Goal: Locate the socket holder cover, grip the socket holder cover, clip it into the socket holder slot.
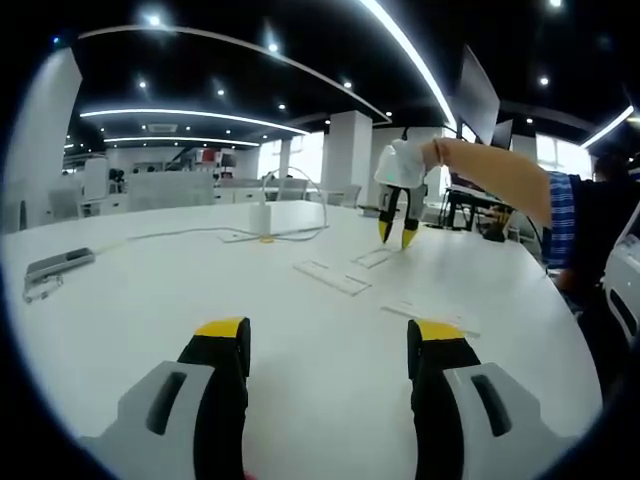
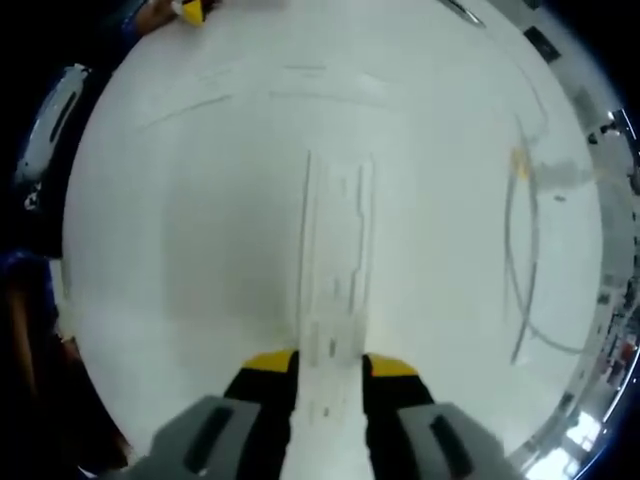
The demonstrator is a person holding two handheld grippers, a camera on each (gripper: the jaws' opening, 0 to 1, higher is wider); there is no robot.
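In the right gripper view a long white plastic strip, the socket holder cover [image 2: 337, 230], lies flat on the white table [image 2: 180, 250]. My right gripper [image 2: 330, 365] points straight down at its near end, jaws narrow, one against each long edge. In the left gripper view that right gripper [image 1: 397, 238] hangs from a gloved hand, tips at the table beside a short-looking white strip [image 1: 372, 258]. Two more white strips [image 1: 332, 277] [image 1: 430, 315] lie nearer. My left gripper [image 1: 330, 345] hovers low over bare table, open and holding nothing.
A flat grey device [image 1: 60, 265] lies at the table's left. A white box with a looping cable [image 1: 262, 215] stands at the back; the cable [image 2: 520, 260] also runs right of the strip. The person's arm [image 1: 500, 175] reaches in from the right.
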